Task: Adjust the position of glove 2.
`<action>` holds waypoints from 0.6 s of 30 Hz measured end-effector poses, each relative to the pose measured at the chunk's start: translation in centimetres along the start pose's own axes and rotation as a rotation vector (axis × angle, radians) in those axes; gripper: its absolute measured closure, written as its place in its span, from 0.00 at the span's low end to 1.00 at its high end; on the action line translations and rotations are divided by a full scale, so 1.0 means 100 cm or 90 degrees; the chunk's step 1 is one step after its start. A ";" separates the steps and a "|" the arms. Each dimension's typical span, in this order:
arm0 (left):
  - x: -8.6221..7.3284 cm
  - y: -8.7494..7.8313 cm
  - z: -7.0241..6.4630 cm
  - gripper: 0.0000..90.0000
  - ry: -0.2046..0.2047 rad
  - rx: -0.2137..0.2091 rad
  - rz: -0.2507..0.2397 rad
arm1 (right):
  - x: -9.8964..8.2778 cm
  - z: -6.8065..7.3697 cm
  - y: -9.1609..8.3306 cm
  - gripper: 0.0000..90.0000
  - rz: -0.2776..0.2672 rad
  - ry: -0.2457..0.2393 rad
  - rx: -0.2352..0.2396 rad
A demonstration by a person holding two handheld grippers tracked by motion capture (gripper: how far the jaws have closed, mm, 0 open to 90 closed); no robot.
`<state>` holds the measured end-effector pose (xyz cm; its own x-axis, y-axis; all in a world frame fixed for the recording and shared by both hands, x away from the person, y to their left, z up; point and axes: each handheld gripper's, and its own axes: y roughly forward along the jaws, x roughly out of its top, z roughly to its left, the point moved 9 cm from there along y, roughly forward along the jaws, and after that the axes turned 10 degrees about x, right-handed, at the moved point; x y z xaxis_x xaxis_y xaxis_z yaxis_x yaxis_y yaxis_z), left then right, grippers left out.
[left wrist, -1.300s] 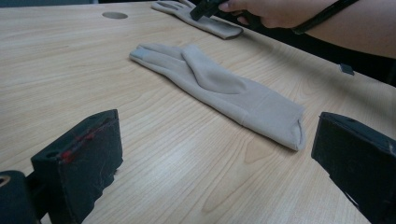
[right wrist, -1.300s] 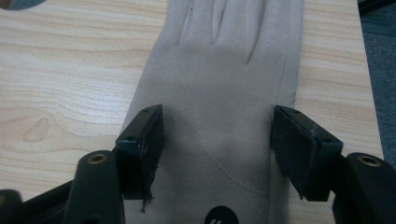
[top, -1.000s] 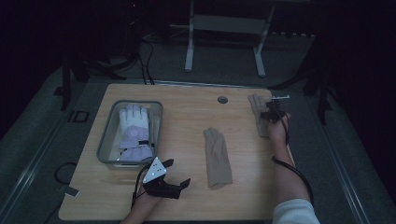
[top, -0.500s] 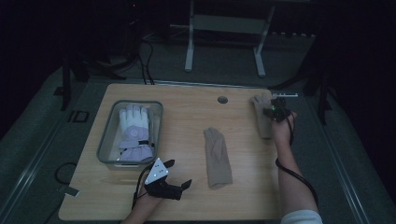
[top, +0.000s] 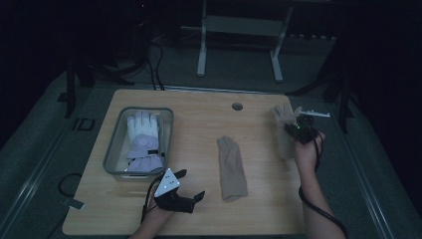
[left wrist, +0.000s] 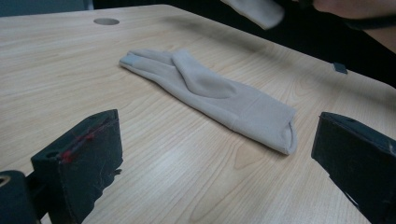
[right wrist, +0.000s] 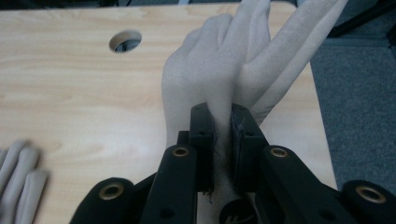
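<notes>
While my right gripper (right wrist: 223, 135) pinches one beige glove (right wrist: 219, 74), its mate waits.
That second glove (top: 232, 167) lies lengthwise just right of my wide-open left gripper (top: 185, 191), the nearer tool.

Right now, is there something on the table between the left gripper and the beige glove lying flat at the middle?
Nothing visible. The left gripper has its jaws open, and bare wood of the table leads to the flat glove.
</notes>
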<state>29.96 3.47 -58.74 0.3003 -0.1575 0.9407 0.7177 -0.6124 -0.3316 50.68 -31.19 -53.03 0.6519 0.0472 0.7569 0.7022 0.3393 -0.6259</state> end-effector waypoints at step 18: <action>0.000 0.002 0.001 0.03 0.007 0.000 0.001 | -0.069 0.020 -0.041 0.90 0.005 0.028 0.035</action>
<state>30.18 3.47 -58.84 0.2938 -0.1671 0.9412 0.7175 -0.6120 -0.3326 42.74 -31.05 -55.37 0.6705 0.0091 0.7419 0.6809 0.3897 -0.6201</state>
